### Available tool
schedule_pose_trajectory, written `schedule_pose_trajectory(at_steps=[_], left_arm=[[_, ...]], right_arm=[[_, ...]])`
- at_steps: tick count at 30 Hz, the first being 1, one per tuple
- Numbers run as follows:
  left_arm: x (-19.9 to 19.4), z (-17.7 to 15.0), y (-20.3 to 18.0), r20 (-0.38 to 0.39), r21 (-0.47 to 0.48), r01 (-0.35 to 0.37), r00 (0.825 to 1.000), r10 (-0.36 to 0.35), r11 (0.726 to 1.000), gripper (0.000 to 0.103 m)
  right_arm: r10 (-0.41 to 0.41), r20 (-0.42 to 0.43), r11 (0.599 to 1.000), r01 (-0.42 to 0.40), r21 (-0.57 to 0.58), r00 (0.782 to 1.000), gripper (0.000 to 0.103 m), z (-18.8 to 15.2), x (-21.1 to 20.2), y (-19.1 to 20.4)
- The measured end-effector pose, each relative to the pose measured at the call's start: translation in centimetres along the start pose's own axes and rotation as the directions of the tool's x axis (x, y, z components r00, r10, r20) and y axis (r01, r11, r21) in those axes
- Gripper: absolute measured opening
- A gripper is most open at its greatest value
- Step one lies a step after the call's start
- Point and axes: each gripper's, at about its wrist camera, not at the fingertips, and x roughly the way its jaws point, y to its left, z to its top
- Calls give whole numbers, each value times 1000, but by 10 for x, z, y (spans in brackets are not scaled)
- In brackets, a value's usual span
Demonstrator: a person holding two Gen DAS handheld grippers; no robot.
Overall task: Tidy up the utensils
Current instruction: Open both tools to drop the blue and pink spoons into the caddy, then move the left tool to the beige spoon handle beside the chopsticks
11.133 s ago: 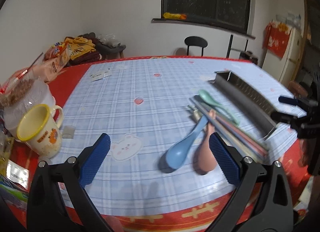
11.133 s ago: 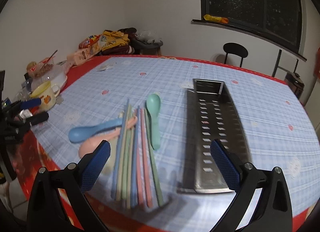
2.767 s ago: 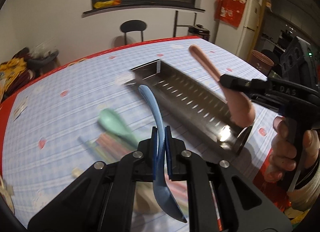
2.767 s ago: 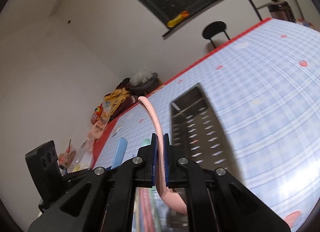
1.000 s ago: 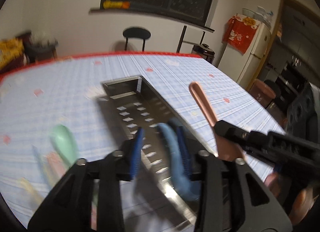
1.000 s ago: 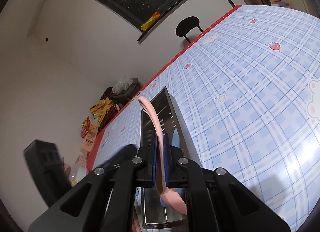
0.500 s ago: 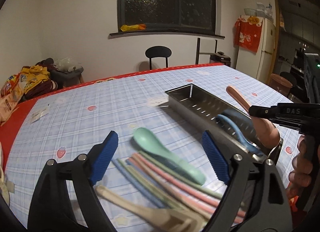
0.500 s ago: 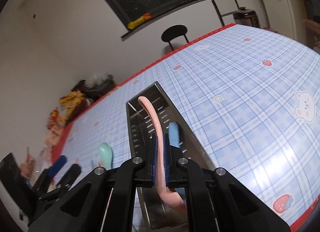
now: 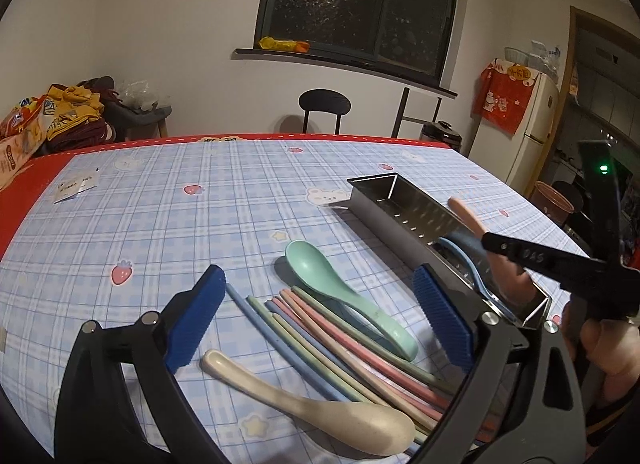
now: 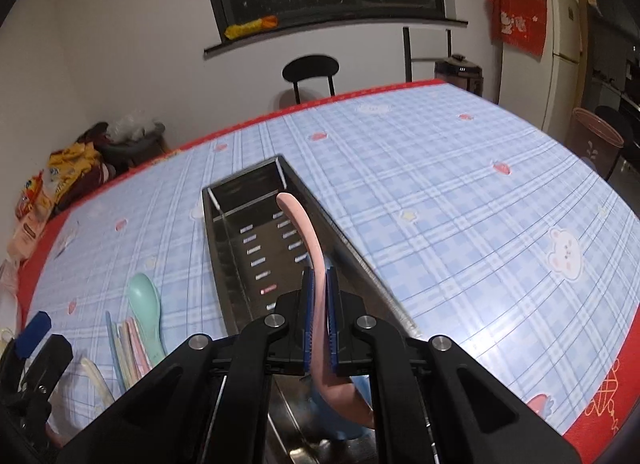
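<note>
My right gripper [image 10: 319,296] is shut on a pink spoon [image 10: 304,240] and holds it over the long metal tray [image 10: 236,260]; it also shows in the left wrist view [image 9: 496,248]. A blue spoon [image 9: 464,260] lies inside the tray [image 9: 400,220]. My left gripper [image 9: 320,312] is open and empty above a green spoon [image 9: 340,284], a bundle of pastel chopsticks [image 9: 332,344] and a cream spoon [image 9: 320,408] on the checked tablecloth.
Snack bags and clothes [image 9: 60,120] lie at the far left table corner. Small paper packets [image 9: 76,186] lie on the cloth. A black chair [image 9: 324,104] stands behind the table. A fridge [image 9: 524,124] stands at the right.
My left gripper released the blue spoon into the tray, opened and drew back over the green spoon and chopsticks. My right gripper swung the pink spoon along over the tray.
</note>
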Motion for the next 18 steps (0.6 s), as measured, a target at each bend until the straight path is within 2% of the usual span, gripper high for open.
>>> schedule_pose_trajectory(at_steps=[4,7,10,12,15,18], left_arm=[[1,-2,-1,-10,6,-8,1000,9,1000,95],[2,-3,1,-14,-5,-20,1000,20,1000,95],[3,-2,6,-25,-21,-35,999,35,999,95],[1,0,9,-27,-25,-42,999,41,999,96],[-6,4,17,-15,-28,-62,998,62,998,97],[-13,5,29,-24,-43,-83,996,82,996,97]], right_arm=[[37,-24,999,-36,27,999,9,-2,0,-2],[73,-20,996,-72,51,997,27,-1,-7,-6],[81,27,996,-82,46,996,49,3,-23,-6],[90,66,995,-92,36,994,75,6,-35,-6],[122,99,992,-121,-21,988,92,8,-49,3],[180,119,982,-172,-76,976,95,8,-58,15]])
